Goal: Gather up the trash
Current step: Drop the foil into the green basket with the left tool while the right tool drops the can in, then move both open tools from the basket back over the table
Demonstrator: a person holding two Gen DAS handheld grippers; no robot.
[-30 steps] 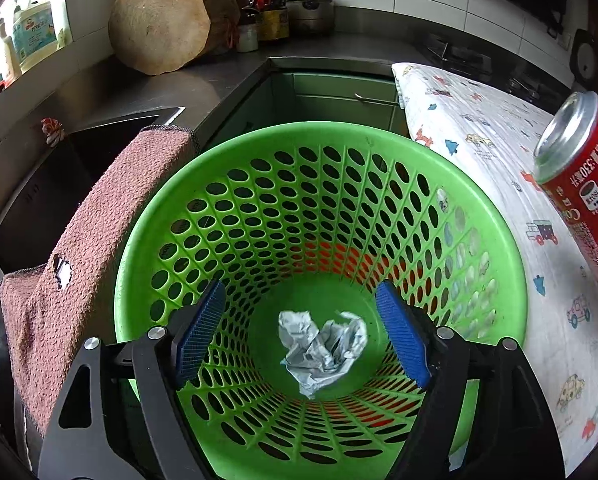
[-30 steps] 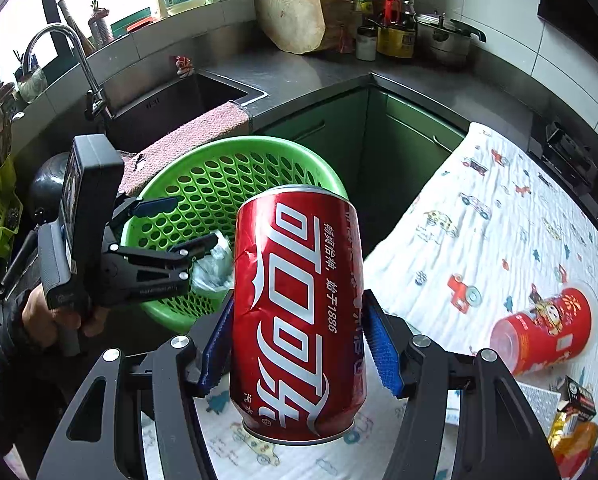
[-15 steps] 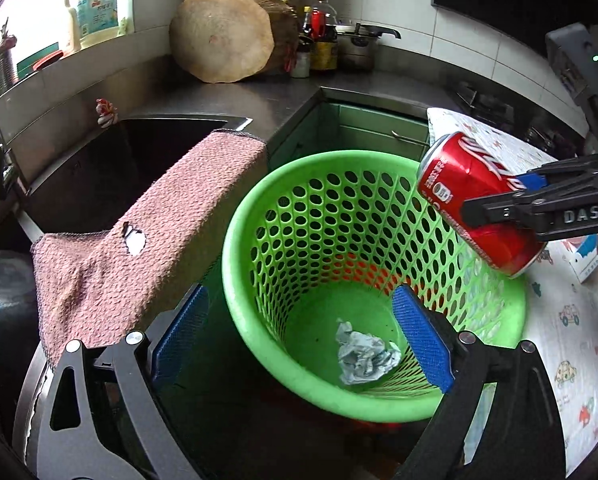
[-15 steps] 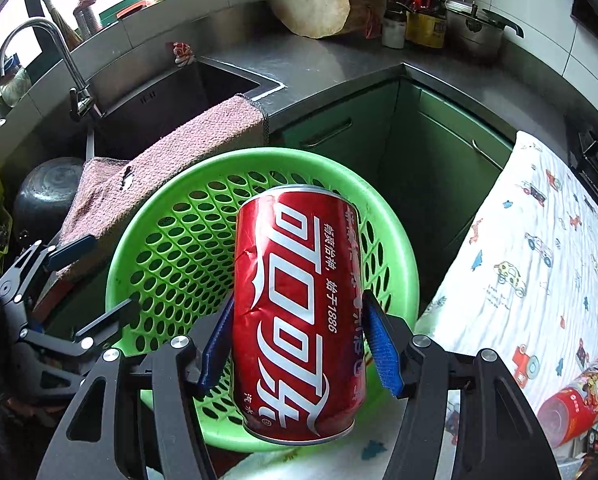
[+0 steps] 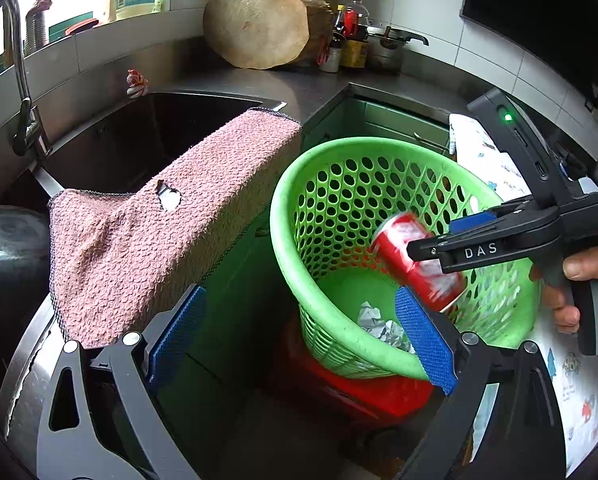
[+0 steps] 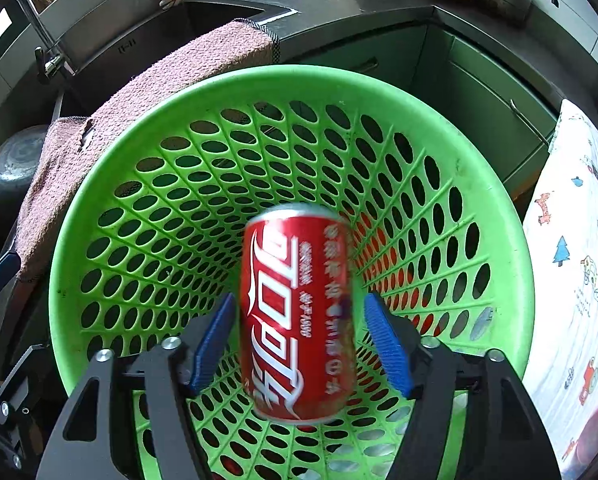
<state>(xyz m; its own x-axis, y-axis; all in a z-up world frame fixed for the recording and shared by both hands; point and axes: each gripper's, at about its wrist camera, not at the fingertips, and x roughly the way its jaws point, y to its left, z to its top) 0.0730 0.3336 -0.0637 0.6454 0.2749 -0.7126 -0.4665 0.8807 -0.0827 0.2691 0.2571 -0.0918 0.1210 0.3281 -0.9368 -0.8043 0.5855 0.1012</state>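
Note:
A red cola can (image 6: pixel 297 312) is blurred and falls free into the green perforated basket (image 6: pixel 111 184), clear of both pads of my right gripper (image 6: pixel 299 340), which is open above the basket. The left wrist view shows the can (image 5: pixel 417 260) inside the basket (image 5: pixel 283 240) under the right gripper (image 5: pixel 439 240). Crumpled grey paper (image 5: pixel 379 324) lies at the basket's bottom. My left gripper (image 5: pixel 299 336) is open and empty, left of the basket and apart from it.
A pink towel (image 5: pixel 167 220) hangs over the sink edge (image 5: pixel 259 100) left of the basket. A patterned tablecloth (image 6: pixel 575 280) lies to the right. A red stool (image 5: pixel 359 388) is under the basket. A round chopping block (image 5: pixel 259 22) and bottles stand on the counter behind.
My right gripper moved over the basket, opened and let go of the cola can, which now drops inside. My left gripper drew back and left from the basket.

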